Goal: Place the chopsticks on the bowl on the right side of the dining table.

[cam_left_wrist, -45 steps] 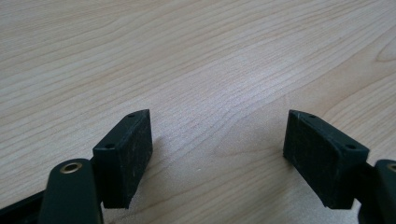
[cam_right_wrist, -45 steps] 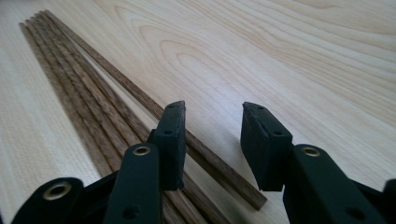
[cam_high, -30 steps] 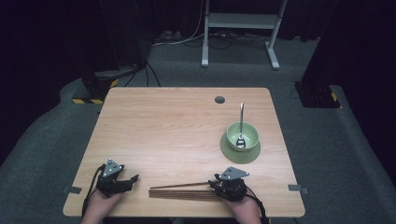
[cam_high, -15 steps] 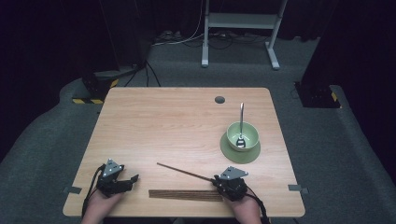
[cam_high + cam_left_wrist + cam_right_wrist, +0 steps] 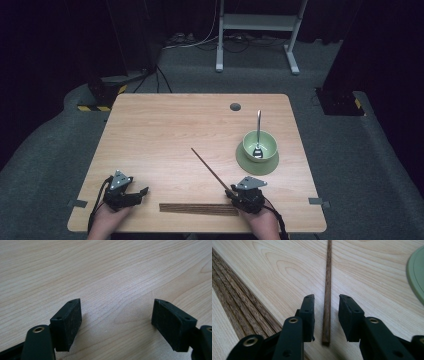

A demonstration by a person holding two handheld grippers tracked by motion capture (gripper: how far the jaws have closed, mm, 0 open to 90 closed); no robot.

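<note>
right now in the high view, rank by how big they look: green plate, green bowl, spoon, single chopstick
1. single chopstick, the longest, though thin
2. green plate
3. green bowl, a little narrower than the plate
4. spoon; about as long as the bowl is wide, so that order is unsure

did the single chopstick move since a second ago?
Yes. The single chopstick left the bundle and swung round; its far tip now points up the table, left of the bowl. It lies between the right gripper's just-opened jaws.
</note>
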